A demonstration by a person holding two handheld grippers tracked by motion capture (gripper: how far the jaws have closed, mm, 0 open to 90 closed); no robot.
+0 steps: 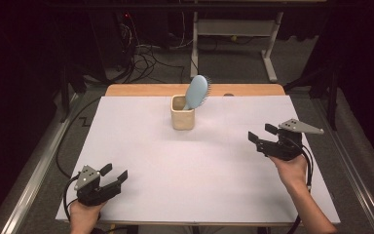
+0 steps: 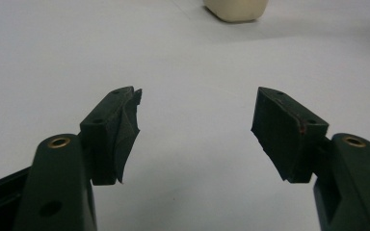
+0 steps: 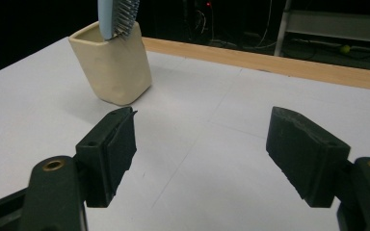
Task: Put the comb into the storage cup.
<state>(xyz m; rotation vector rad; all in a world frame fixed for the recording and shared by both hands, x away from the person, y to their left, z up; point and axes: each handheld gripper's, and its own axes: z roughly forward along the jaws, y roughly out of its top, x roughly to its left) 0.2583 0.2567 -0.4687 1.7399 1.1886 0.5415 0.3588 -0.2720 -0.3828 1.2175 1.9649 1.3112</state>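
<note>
A light blue hairbrush (image 1: 197,91) stands handle-down in a cream square cup (image 1: 182,113) at the far middle of the white table cover; its bristled head leans out to the right. The right gripper view has the cup (image 3: 113,65) and brush (image 3: 118,17) ahead and to the left. My right gripper (image 1: 261,134) hovers open, right of the cup, pointing left towards it, with nothing between its jaws. My left gripper (image 1: 114,173) rests open near the front left corner. The left gripper view catches the cup's base (image 2: 236,9) far ahead.
The white cover (image 1: 195,170) lies over a wooden table whose far edge (image 1: 141,90) shows bare. Beyond it stand a table frame (image 1: 233,29) and loose cables (image 1: 141,58) on the dark floor.
</note>
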